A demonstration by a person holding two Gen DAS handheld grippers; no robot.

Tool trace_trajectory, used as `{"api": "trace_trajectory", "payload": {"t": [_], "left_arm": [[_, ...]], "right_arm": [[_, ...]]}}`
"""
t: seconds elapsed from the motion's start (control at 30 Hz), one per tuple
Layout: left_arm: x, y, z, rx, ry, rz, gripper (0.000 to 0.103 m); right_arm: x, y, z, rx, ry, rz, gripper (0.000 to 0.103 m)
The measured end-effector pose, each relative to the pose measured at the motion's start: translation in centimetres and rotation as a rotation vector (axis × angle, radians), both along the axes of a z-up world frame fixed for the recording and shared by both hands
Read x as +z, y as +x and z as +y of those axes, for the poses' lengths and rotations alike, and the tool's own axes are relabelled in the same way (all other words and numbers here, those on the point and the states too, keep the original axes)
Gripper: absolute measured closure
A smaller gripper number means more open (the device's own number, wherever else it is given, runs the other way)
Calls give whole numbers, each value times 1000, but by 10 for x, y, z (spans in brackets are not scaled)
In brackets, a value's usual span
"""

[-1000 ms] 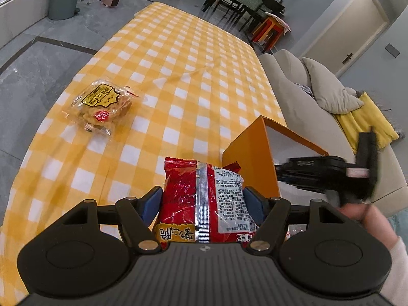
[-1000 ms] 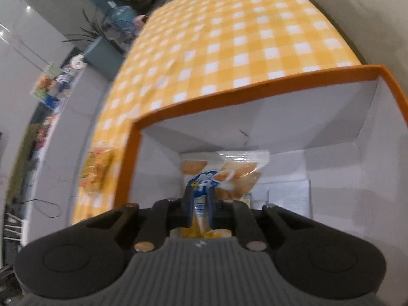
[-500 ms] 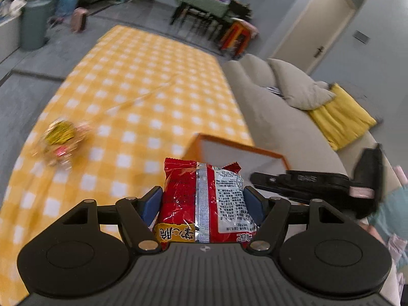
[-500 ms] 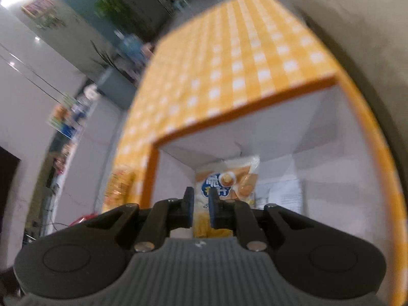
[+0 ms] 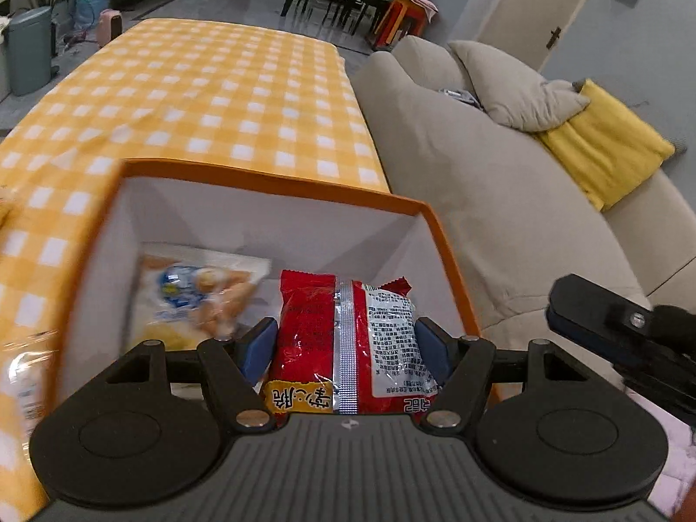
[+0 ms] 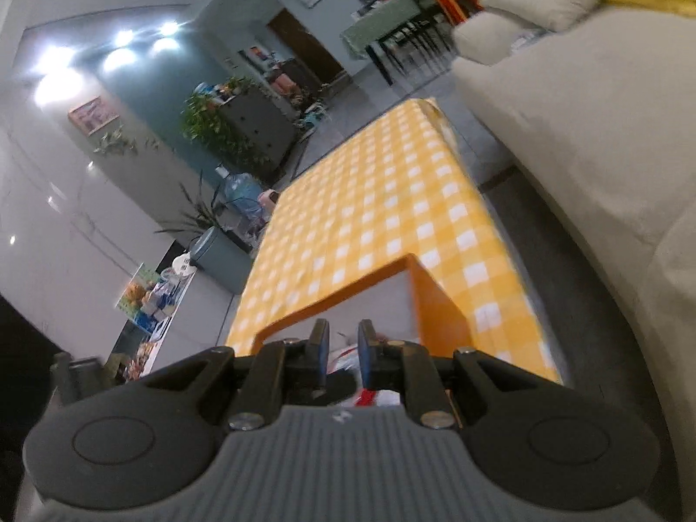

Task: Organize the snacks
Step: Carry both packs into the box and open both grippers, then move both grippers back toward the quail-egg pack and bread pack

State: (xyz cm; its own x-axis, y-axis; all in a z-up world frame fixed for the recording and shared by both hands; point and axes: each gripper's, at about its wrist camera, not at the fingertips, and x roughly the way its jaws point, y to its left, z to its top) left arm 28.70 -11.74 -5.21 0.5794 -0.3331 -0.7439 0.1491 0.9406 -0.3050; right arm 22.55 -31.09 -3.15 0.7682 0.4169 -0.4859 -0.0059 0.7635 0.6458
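Left wrist view: left gripper (image 5: 346, 343) clamps the red snack pack (image 5: 348, 339) over the orange box (image 5: 278, 185) mid-frame, prob for dropping in w/ the pale snack bag (image 5: 195, 296). Right gripper (image 6: 341, 350) pinched closed, empty, lower centre.

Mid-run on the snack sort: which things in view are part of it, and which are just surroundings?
Job:
- red snack packet, gripped by left gripper
- orange box
- pale snack bag in it

Surroundings:
- sofa
- yellow cushion
- checked tablecloth
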Motion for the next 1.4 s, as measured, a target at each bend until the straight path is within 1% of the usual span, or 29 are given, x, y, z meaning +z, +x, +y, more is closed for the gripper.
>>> {"api": "trace_trajectory", "payload": {"t": [0.07, 0.13, 0.2, 0.33, 0.4, 0.47, 0.53, 0.57, 0.63, 0.7, 0.77, 0.83, 0.87, 0.93, 0.97, 1.0, 1.07, 1.13, 1.17, 1.2, 1.23, 1.27, 1.37, 1.4], "left_arm": [[-4, 6, -10, 7, 31, 2, 23], [-7, 12, -17, 6, 85, 34, 17], [-8, 12, -22, -5, 131, 64, 16], [6, 0, -12, -35, 141, 37, 14], [20, -9, -1, -42, 134, 25, 14], [37, -19, 18, -55, 105, 17, 14], [54, -31, 44, -77, 83, -18, 12], [61, -37, 55, -71, 91, -38, 11], [72, -46, 85, -32, 128, -69, 9], [75, -52, 114, 7, 162, -78, 9], [76, -59, 151, 70, 182, -79, 9], [72, -63, 183, 134, 185, -54, 9], [69, -65, 195, 156, 179, -39, 9], [58, -70, 221, 204, 153, -17, 9], [52, -70, 231, 222, 141, -7, 9], [45, -71, 242, 243, 128, 6, 9], [31, -68, 264, 282, 94, 36, 9], [22, -71, 282, 300, 53, 54, 11], [20, -75, 289, 304, 24, 44, 11], [19, -75, 295, 311, 4, 36, 11], [19, -75, 300, 315, -4, 33, 11], [19, -75, 304, 316, -6, 29, 11], [19, -76, 317, 330, -19, 13, 11], [18, -77, 321, 336, -25, 19, 11]], "right_arm": [[-4, 1, -4, -13, -5, -1, 90], [-4, -1, -10, -14, 13, -13, 90], [-4, -1, -14, -18, 31, -24, 90], [-1, -6, -22, -29, 51, -41, 90], [3, -6, -19, -21, 51, -52, 90], [6, -7, -15, -8, 42, -60, 90], [10, -8, -7, 11, 24, -65, 87], [12, -8, -2, 28, 11, -68, 85], [17, -7, 12, 71, -17, -68, 85], [21, -6, 32, 123, -49, -71, 84], [25, -2, 58, 192, -71, -72, 84], [29, 2, 90, 275, -102, -70, 84], [30, 5, 108, 316, -127, -65, 82], [31, 11, 148, 400, -172, -40, 74], [31, 13, 167, 437, -201, -27, 68], [30, 14, 190, 479, -244, -14, 64], [24, 18, 233, 556, -331, 25, 63], [12, 25, 271, 603, -418, 92, 52], [5, 30, 287, 613, -470, 133, 40], [-3, 34, 300, 614, -534, 167, 32], [-9, 39, 311, 608, -592, 182, 32], [-14, 44, 320, 609, -618, 191, 32], [-28, 61, 338, 645, -617, 245, 31], [-33, 66, 344, 656, -638, 260, 29]]}}
